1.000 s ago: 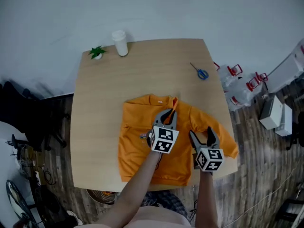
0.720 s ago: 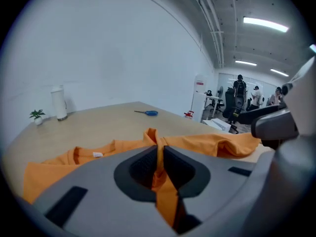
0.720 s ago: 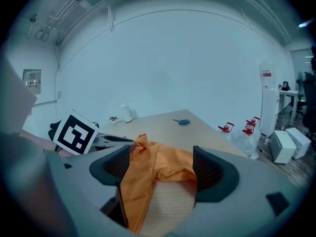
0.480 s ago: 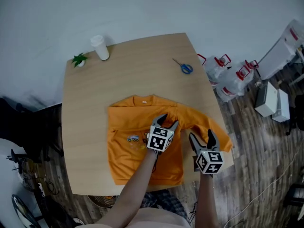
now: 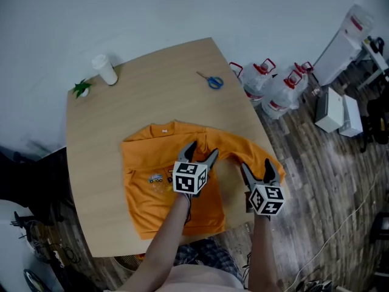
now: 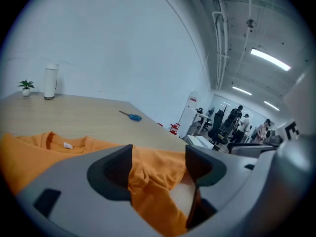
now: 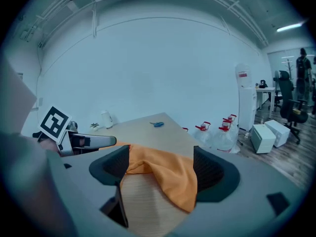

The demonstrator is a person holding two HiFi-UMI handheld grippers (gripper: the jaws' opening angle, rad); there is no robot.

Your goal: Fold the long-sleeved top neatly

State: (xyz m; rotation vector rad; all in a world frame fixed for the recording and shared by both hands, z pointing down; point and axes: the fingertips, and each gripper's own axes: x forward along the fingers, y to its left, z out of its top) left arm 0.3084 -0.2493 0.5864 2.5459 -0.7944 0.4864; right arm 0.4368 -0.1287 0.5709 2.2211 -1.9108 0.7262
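The orange long-sleeved top (image 5: 152,178) lies flat on the wooden table (image 5: 152,96), collar away from me. Its right sleeve (image 5: 246,149) runs out to the table's right edge. My left gripper (image 5: 202,154) hovers over the right shoulder, where the cloth is rumpled. Its jaws have just been opening and now stand open, with bunched orange fabric (image 6: 148,174) beyond and below them, not pinched. My right gripper (image 5: 256,167) is open just short of the sleeve's cuff end. In the right gripper view (image 7: 160,164) the sleeve (image 7: 170,174) lies draped on the wood between the jaws, untouched.
Blue scissors (image 5: 211,81) lie at the table's far right. A white cup (image 5: 105,69) and a small green plant (image 5: 81,88) stand at the far left corner. Water jugs (image 5: 273,90) and boxes sit on the floor right of the table.
The left gripper was shut on cloth near the collar; it has let go, opened and drawn back toward me. The right gripper has shifted sideways, still open.
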